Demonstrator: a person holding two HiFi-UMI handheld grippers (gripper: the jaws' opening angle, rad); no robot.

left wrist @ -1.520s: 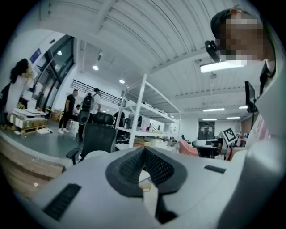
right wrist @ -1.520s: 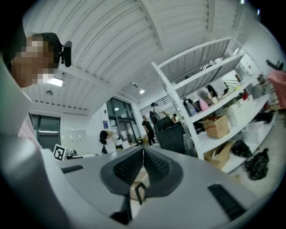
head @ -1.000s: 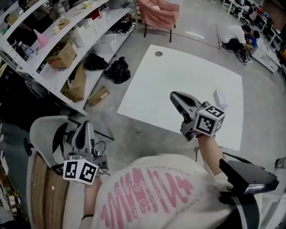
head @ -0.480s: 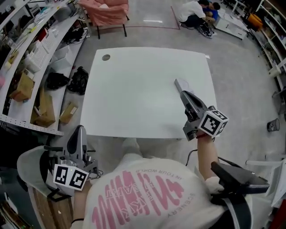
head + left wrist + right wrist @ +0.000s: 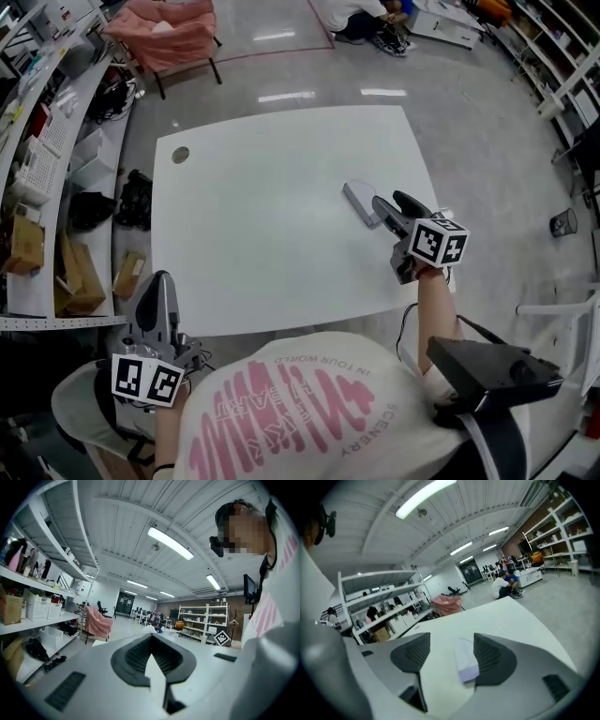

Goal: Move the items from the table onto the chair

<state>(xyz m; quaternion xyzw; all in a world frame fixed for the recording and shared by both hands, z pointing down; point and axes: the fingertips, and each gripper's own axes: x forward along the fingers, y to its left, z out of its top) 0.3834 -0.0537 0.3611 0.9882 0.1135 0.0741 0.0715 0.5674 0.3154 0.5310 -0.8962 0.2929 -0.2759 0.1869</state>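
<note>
Right gripper (image 5: 388, 202), whose jaws have just been opening, stands released astride the pale box (image 5: 358, 201) on the white table (image 5: 272, 244); my left gripper (image 5: 157, 292) is clenched, empty

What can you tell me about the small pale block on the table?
The block is a small, flat, oblong slab, pale grey-white with a faintly lilac end face. It lies flat on the white table, towards the person's right. The right tool, whose jaws have just been opening, has it between its parted jaws, nearer one; neither presses it.
</note>
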